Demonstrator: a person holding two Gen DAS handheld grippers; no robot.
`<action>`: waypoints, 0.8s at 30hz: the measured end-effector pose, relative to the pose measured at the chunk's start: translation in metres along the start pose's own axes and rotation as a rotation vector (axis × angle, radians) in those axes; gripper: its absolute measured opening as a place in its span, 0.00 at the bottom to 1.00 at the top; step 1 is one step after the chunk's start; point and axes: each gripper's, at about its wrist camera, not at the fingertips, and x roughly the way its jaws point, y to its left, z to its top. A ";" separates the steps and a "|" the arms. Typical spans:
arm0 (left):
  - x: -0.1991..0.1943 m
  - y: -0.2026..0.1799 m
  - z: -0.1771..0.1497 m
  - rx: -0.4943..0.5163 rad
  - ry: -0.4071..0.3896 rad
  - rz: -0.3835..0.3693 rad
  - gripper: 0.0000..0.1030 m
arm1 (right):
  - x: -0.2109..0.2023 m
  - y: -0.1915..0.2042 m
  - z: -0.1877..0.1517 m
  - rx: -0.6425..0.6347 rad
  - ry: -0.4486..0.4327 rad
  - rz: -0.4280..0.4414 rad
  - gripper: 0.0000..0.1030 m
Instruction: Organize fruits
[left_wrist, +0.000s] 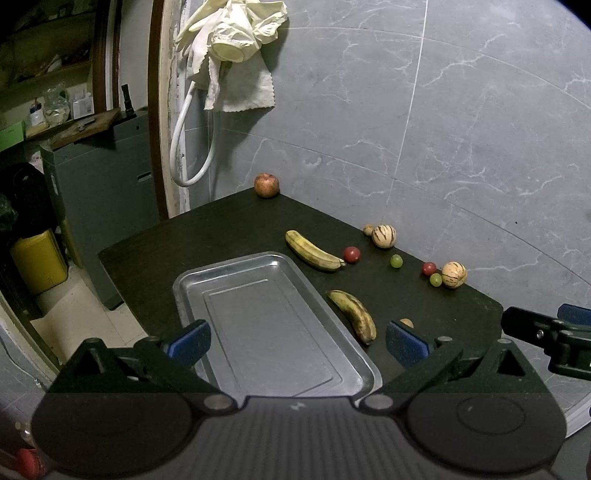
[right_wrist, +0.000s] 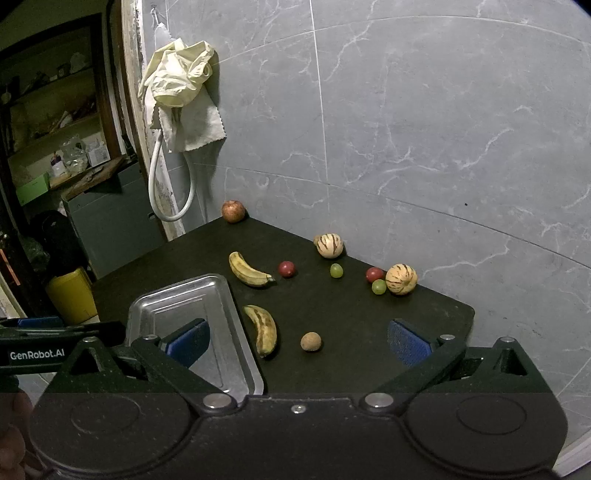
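Right wrist view shows a small brown fruit (right_wrist: 310, 341) whole — the left view half hides it. Beside the tray (right_wrist: 236, 328), the near banana (right_wrist: 263, 334) runs near-to-far. Both grippers (left_wrist: 295, 341) (right_wrist: 298, 341) gape, empty.

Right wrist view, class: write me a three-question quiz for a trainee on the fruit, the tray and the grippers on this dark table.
1. True or false: the metal tray already holds a banana.
2. Multiple choice: the fruit nearest the right gripper is A) the apple, B) the small brown round fruit, C) a green grape.
3. Fill in: the number of striped round fruits, near the wall, is ___ (one, another).

Key: 1 false, both bananas lie on the table; 2 B; 3 two.
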 end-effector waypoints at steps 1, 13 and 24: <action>0.000 0.000 0.000 -0.001 0.000 0.000 1.00 | 0.000 0.000 0.000 0.001 0.002 0.000 0.99; 0.001 0.000 0.001 -0.001 0.000 0.000 1.00 | -0.001 0.000 0.002 0.000 -0.004 0.000 0.99; 0.001 0.003 0.005 -0.008 -0.007 -0.001 1.00 | -0.006 0.001 0.002 -0.006 -0.014 0.006 0.99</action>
